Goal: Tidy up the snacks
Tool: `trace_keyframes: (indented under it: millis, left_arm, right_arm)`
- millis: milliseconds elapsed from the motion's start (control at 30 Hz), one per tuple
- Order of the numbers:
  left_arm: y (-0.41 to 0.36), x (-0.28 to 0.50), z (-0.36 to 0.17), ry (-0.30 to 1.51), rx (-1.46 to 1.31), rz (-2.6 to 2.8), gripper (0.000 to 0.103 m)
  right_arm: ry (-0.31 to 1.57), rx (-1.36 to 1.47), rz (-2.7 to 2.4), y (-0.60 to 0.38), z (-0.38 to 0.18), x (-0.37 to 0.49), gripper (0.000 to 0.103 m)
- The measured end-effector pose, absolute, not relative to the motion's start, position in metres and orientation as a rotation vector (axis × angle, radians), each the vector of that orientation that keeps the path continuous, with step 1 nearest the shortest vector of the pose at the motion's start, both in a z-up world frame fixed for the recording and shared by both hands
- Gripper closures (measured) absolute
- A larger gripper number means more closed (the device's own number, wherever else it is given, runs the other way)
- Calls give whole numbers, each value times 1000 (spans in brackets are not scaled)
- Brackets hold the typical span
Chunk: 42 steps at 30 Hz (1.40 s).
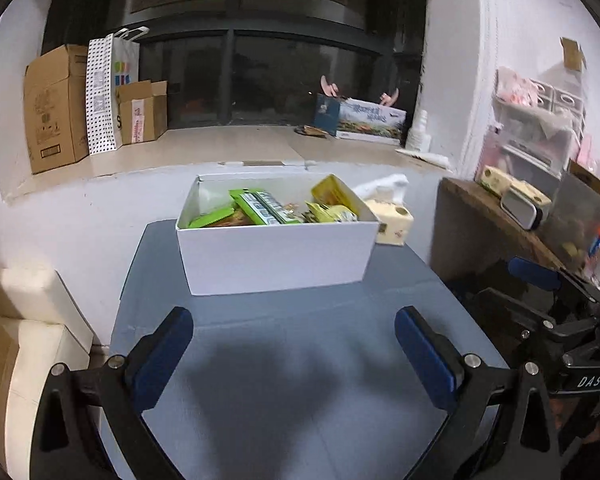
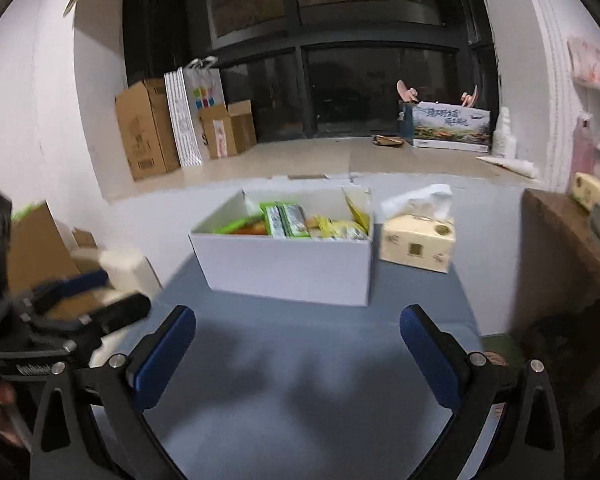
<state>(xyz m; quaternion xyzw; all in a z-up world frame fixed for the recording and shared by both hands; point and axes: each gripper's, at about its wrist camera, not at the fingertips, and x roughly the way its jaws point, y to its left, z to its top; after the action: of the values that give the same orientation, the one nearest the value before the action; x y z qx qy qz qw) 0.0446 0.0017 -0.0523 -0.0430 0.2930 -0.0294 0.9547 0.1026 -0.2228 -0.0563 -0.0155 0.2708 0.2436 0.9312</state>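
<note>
A white open box (image 1: 276, 256) (image 2: 288, 268) stands at the far end of the blue-grey table (image 1: 300, 360) (image 2: 300, 380). Inside it lie green snack packs (image 1: 260, 208) (image 2: 284, 220) and yellow snack packs (image 1: 332, 204) (image 2: 340, 228). My left gripper (image 1: 294, 320) hovers open over the bare table, short of the box, with nothing between its blue pads. My right gripper (image 2: 298, 320) is open too, equally short of the box and empty. The right gripper's body (image 1: 560, 320) shows at the right of the left wrist view, and the left gripper's body (image 2: 60, 308), blurred, at the left of the right wrist view.
A yellow tissue box (image 1: 394, 224) (image 2: 418, 244) sits right of the white box. A wooden shelf (image 1: 500, 216) with small items stands at the right. A cream seat (image 1: 32, 320) is left of the table. Cardboard boxes (image 1: 56, 108) and a bag (image 1: 108, 92) line the window ledge.
</note>
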Motion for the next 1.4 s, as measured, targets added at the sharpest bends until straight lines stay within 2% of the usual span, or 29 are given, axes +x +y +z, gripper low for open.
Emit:
trace_keyframes:
  millis: [500, 1400]
  left_arm:
    - [-3, 17, -16, 544, -100, -37, 0]
    - [-10, 14, -19, 565, -97, -46, 0]
  right_arm:
    - [489, -62, 442, -230, -39, 83, 0]
    - [501, -76, 418, -232, -37, 81, 0]
